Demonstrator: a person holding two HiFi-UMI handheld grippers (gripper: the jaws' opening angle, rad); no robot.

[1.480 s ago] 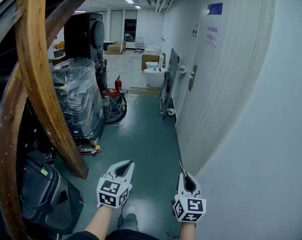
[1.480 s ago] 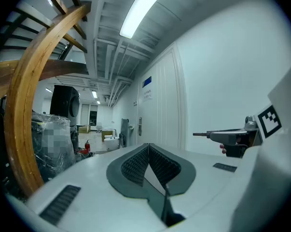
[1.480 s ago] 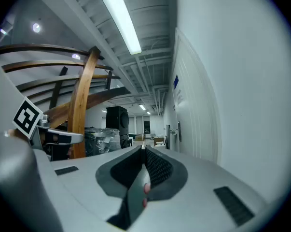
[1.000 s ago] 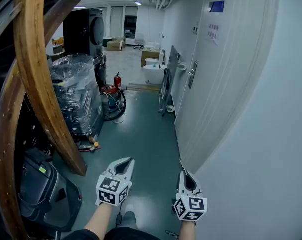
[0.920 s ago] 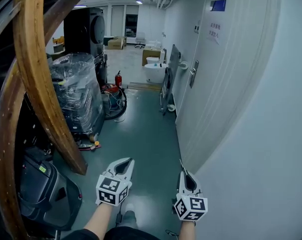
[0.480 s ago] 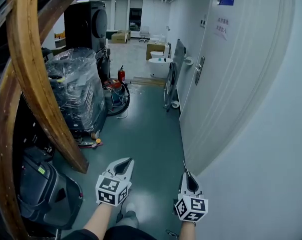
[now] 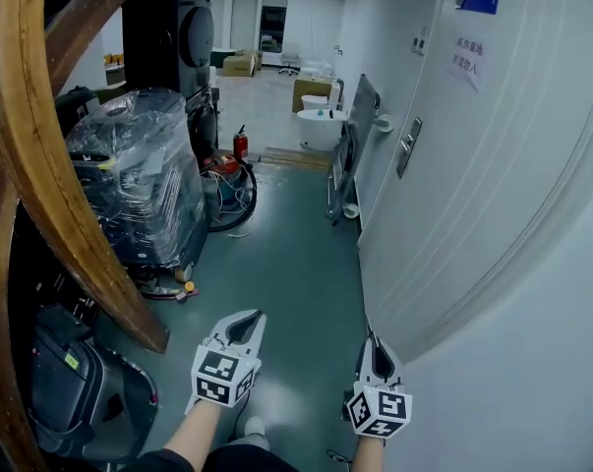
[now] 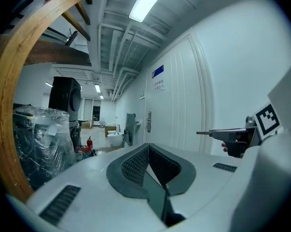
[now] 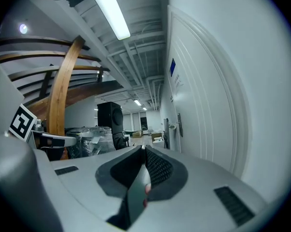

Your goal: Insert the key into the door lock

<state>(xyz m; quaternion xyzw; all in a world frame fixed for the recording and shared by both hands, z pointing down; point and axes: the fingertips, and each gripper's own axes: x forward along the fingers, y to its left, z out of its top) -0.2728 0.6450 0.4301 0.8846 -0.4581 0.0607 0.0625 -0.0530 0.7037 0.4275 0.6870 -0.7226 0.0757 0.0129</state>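
Note:
The white door (image 7: 453, 195) runs along the right wall, and its metal handle and lock plate (image 7: 406, 147) are far ahead of both grippers. My right gripper (image 7: 372, 338) is low by the wall, shut on the key (image 7: 367, 328), whose thin metal shaft sticks forward past the tips. From the left gripper view, that shaft (image 8: 203, 133) points toward the door. A red bit of the key (image 9: 145, 188) shows between the right pads. My left gripper (image 7: 243, 324) hangs beside it over the floor, shut and holding nothing. The handle (image 8: 148, 121) is small and distant.
A large curved wooden beam (image 7: 40, 175) crowds the left side. Behind it sit a plastic-wrapped load (image 7: 139, 180), a black case (image 7: 70, 391) and a tall black machine (image 7: 168, 37). A board (image 7: 360, 131) leans beside the door. A red extinguisher (image 7: 241, 146) and a white tub (image 7: 321, 126) lie further down the corridor.
The view has advanced along the corridor, so the door, handle and wrapped load appear nearer. Both grippers keep their places low in the view, the right still holding the key.

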